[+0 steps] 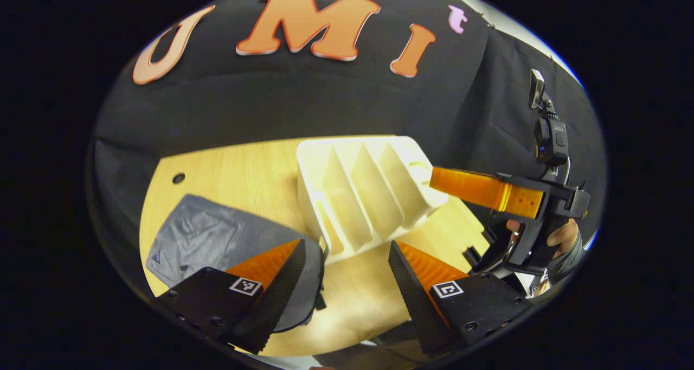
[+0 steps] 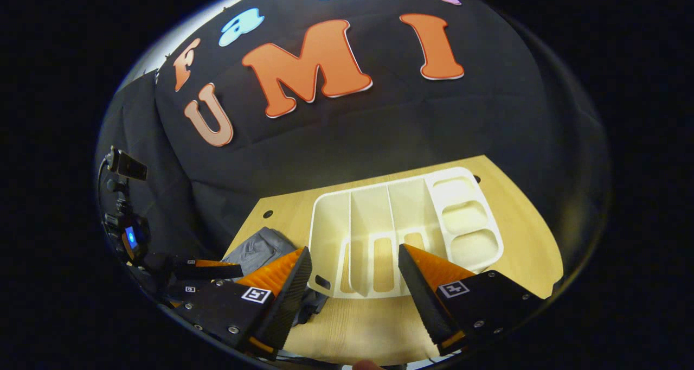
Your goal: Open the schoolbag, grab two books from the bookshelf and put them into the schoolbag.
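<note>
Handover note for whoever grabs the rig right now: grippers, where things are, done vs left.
Left gripper: open, empty, above the table in front of the schoolbag and bookshelf.
Right gripper: open, empty, facing the bookshelf from the front.
Schoolbag: grey, lying flat on the table, left of the bookshelf; open or shut cannot be told.
Bookshelf: white, slots look empty; no books to be seen in it.
Done: cannot confirm from here; the shelf being empty suggests the books may already be packed.
Left: check the bag for both books.
</note>
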{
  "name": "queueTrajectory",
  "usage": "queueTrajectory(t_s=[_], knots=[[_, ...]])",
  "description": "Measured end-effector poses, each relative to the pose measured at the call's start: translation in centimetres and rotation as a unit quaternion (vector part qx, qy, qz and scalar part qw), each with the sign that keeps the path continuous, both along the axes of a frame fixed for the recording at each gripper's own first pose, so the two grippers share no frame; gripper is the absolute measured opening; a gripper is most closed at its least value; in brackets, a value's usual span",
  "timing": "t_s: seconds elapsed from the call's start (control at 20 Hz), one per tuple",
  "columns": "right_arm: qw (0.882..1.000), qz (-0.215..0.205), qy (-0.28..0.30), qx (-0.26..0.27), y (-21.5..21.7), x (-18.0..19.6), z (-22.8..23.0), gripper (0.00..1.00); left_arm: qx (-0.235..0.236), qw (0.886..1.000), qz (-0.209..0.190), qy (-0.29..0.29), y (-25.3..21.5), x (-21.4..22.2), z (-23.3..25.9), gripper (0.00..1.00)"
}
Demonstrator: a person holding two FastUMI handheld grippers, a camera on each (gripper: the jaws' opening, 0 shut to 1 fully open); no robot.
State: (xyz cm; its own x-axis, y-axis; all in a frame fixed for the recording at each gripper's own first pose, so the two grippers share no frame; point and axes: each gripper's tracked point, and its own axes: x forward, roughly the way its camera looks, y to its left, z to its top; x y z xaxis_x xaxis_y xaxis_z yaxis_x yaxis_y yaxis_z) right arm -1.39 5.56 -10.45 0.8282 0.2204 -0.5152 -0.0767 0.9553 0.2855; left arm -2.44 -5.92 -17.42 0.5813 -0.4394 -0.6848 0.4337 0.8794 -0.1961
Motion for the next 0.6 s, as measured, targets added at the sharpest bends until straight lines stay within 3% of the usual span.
queueTrajectory(t_s=[0.25, 0.5, 0.6], knots=[[0.993, 0.024, -0.097, -0.059, -2.0, -0.1, 5.7, 0.96, 0.01, 0.988, 0.077, -0.135, -1.0, 1.3, 3.8, 0.98], [0.979, 0.023, -0.181, -0.085, -4.2, -0.5, 10.8, 0.96, 0.022, 0.952, 0.174, -0.251, 3.1, 1.0, 7.1, 0.98], [0.975, 0.026, -0.204, -0.084, -4.7, -0.8, 11.9, 0.95, 0.005, 0.939, 0.189, -0.288, 4.1, 0.6, 8.4, 0.98]])
